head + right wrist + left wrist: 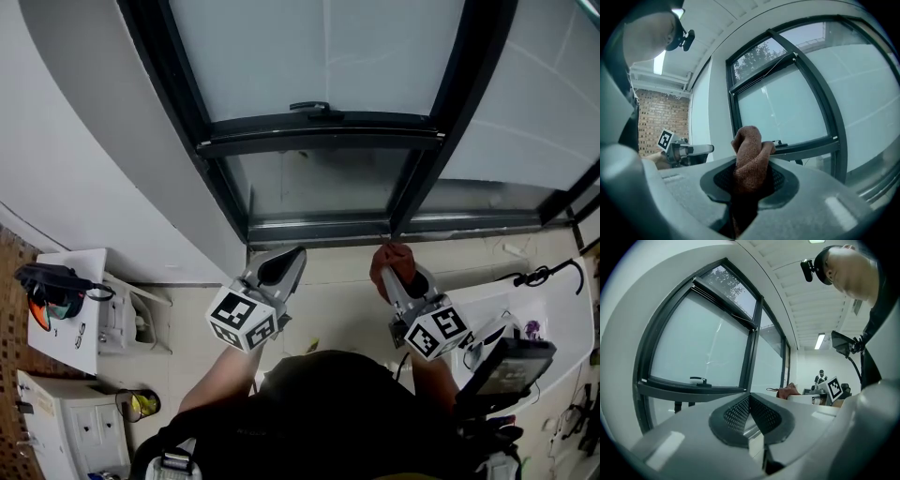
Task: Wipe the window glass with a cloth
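- Your right gripper (401, 274) (750, 177) has its jaws clamped on the cloth (390, 261) (750, 157), a rust-brown bunch that sticks up out of the pads.
- In the head view the cloth sits at 1 o'clock from your body, close to the bottom rail of the window frame (319, 228). I can't tell whether it touches the rail.
- Your left gripper (284, 262) (750, 400) has its jaws pressed together with nothing between them. The dark mesh pads (737, 414) meet at the tip.
- The left gripper is at 11 o'clock from your body and at 9 o'clock from the cloth, well apart from it.
- The window glass (319, 52) (696, 350) (780, 110) is at 12 o'clock, above both grippers. Neither gripper is on the pane.
- The window handle (310, 107) (698, 379) (778, 141) lies flat on the dark crossbar, at 12 o'clock from the left gripper.
- Goggles (49, 289) rest on a white box (75, 319) at 9 o'clock.
- A black device (511, 364) is at 4 o'clock, just beside your right arm.
- In the right gripper view, the brick wall (661, 115) shows at 9 o'clock.
- The left gripper view shows a person (820, 377) far back at 3 o'clock.
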`<control>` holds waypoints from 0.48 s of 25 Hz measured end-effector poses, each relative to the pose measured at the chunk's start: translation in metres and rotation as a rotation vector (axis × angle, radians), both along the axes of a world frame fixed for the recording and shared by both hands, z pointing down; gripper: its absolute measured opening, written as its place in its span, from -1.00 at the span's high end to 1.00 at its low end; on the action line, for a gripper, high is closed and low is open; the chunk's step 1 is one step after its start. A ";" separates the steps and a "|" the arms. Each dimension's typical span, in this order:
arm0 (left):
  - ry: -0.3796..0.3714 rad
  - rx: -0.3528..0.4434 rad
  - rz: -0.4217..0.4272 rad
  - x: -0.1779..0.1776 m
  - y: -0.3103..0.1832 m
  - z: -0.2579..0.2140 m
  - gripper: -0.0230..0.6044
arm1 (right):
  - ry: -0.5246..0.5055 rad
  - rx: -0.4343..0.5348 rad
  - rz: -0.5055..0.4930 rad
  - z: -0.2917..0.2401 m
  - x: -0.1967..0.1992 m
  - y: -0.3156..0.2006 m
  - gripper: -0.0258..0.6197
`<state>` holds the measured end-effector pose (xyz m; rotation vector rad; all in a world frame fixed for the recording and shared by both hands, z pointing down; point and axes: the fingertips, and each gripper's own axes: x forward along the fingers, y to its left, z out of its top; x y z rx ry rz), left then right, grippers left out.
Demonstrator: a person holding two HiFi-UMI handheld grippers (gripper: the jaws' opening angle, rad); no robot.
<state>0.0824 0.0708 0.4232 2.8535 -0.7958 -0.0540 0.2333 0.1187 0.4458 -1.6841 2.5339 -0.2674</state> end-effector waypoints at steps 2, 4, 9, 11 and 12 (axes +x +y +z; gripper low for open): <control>0.004 -0.001 0.000 0.000 0.000 0.000 0.87 | 0.008 -0.001 -0.003 0.001 -0.002 0.000 0.68; 0.006 0.001 0.005 0.001 0.001 0.000 0.87 | 0.012 -0.002 -0.001 0.001 -0.003 0.000 0.68; 0.002 0.008 0.005 -0.002 0.004 0.000 0.87 | 0.021 0.003 -0.001 0.001 -0.006 0.004 0.68; 0.002 0.014 0.001 -0.003 0.003 -0.002 0.87 | 0.036 0.006 0.000 0.002 -0.006 0.006 0.68; 0.002 0.017 0.000 -0.003 0.003 -0.002 0.87 | 0.054 0.009 0.001 0.003 -0.007 0.007 0.68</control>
